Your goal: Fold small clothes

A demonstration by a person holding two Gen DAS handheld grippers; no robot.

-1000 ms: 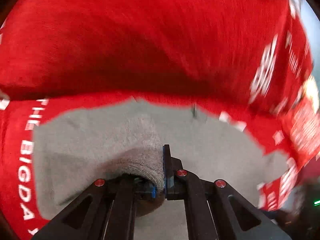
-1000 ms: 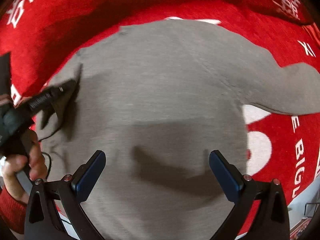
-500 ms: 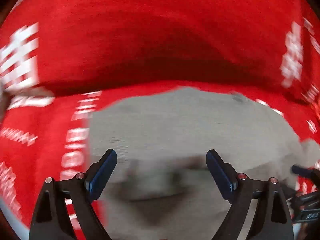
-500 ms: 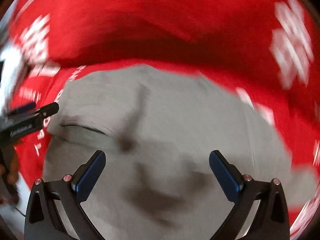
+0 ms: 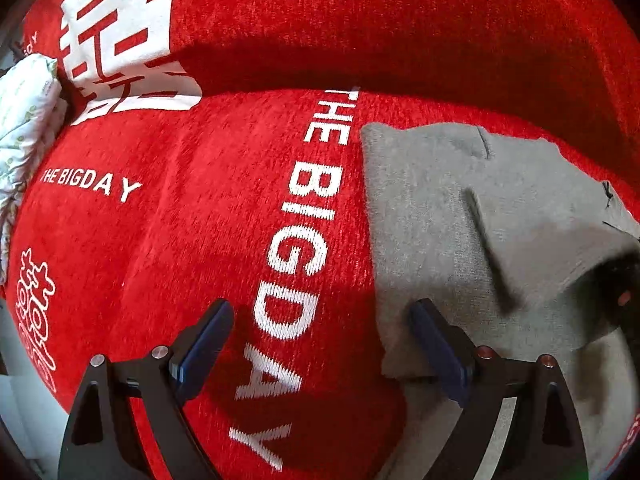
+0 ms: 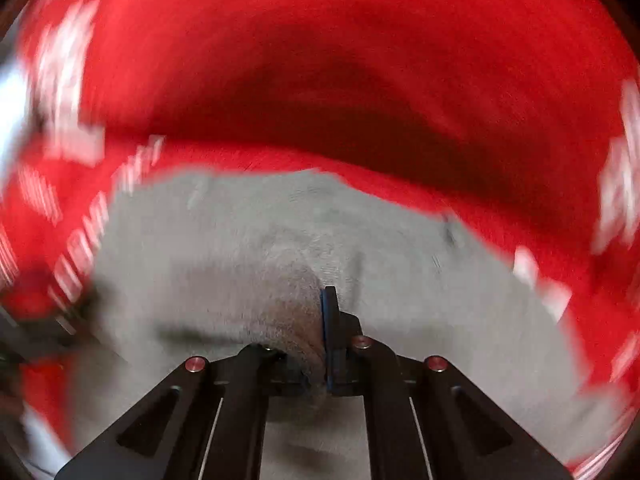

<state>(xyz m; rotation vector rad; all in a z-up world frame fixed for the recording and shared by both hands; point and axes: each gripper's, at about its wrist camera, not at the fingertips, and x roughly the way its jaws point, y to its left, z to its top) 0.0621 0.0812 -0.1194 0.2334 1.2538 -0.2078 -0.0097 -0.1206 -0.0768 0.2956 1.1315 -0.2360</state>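
Left tool (image 5: 320,344) spread wide, holding nothing; its right finger (image 5: 436,348) over the left border of the grey garment (image 5: 460,216), its left finger over the red cover (image 5: 200,208) with white letters "THE BIGDAY". Right tool (image 6: 320,336) clenched on a bunched fold of the grey garment (image 6: 288,280); picture much blurred. A second ago the reverse: left tool pinching the cloth, right tool wide open above it. Garment lying flat on the red cover, toward the right part in the left wrist view. At far left, a white patterned cushion (image 5: 24,120). Nothing more of the room visible.
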